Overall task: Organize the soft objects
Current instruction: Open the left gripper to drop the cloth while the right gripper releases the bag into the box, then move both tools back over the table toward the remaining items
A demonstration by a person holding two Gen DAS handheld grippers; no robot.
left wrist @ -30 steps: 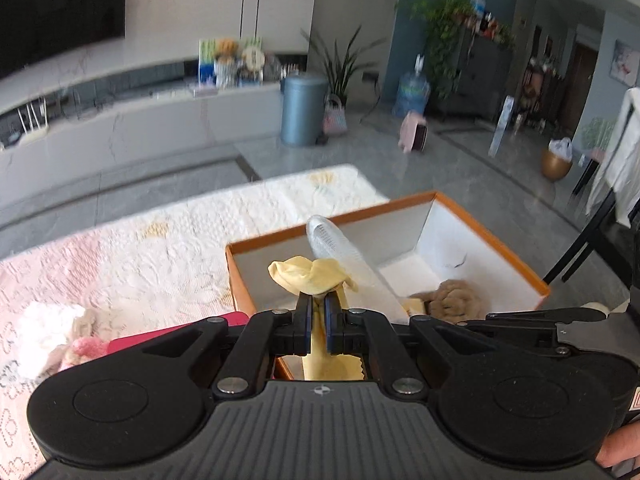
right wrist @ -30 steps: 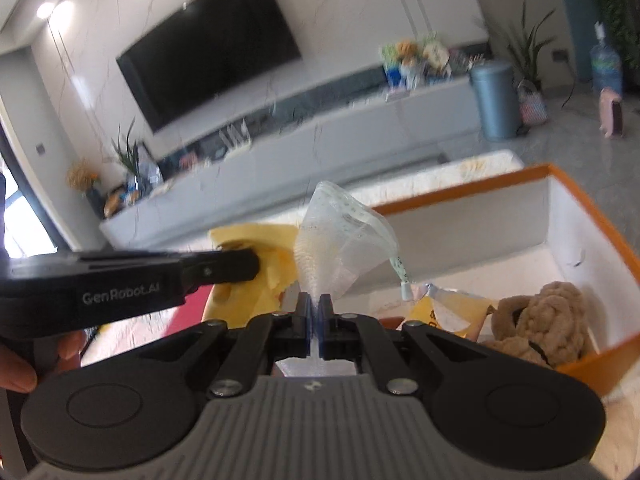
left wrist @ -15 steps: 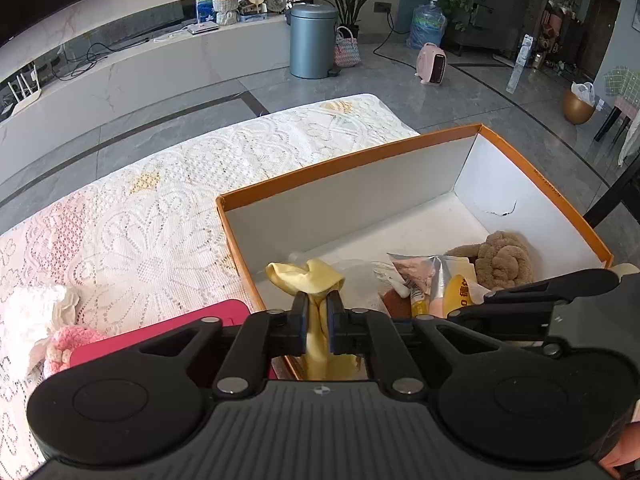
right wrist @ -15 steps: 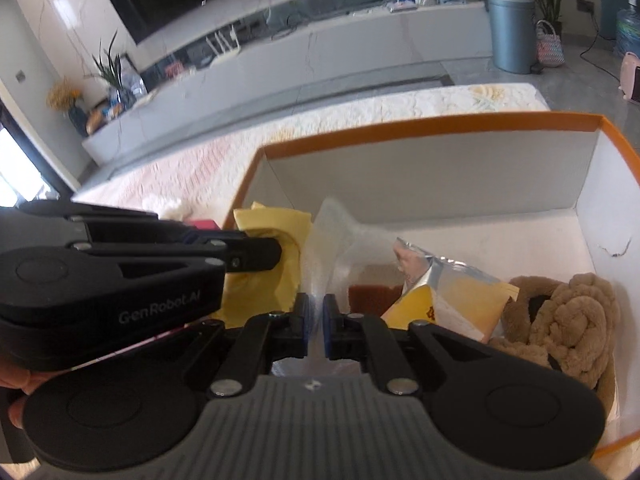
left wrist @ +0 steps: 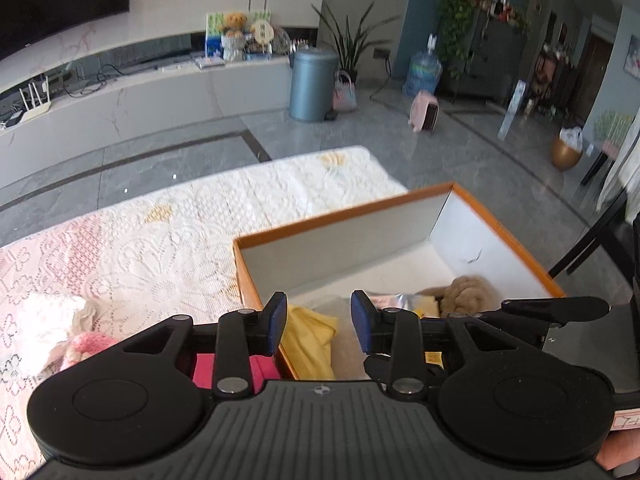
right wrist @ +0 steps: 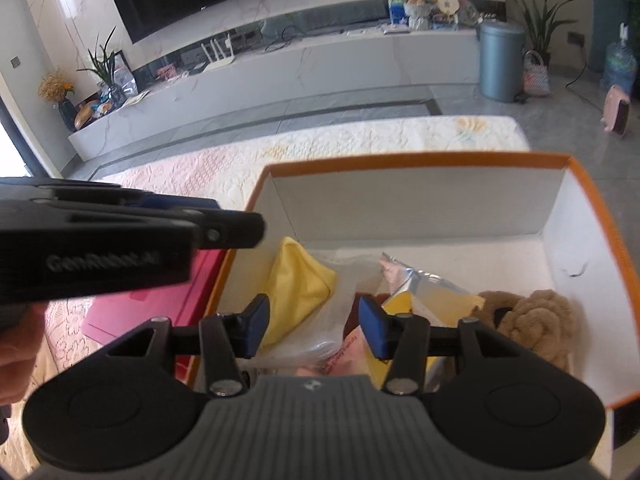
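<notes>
An orange box with white inside (left wrist: 344,220) (right wrist: 420,158) stands on the lace-covered table. In it lie a yellow cloth (left wrist: 310,338) (right wrist: 298,284), a clear plastic bag (right wrist: 320,332), a yellow and pink foil pouch (right wrist: 424,294) and a tan knitted plush (left wrist: 468,290) (right wrist: 536,320). My left gripper (left wrist: 319,322) is open and empty just above the yellow cloth at the box's near left corner; it also shows in the right wrist view (right wrist: 224,232). My right gripper (right wrist: 313,328) is open and empty above the plastic bag.
A pink flat item (left wrist: 224,366) (right wrist: 156,300) lies left of the box. A white and pink soft item (left wrist: 52,330) lies on the tablecloth (left wrist: 160,240) at the left. A dark chair (left wrist: 592,240) stands past the box on the right.
Both grippers have opened. The left let go of the yellow cloth and the right let go of the clear plastic bag; both now lie in the box. Both grippers have lifted back a little.
</notes>
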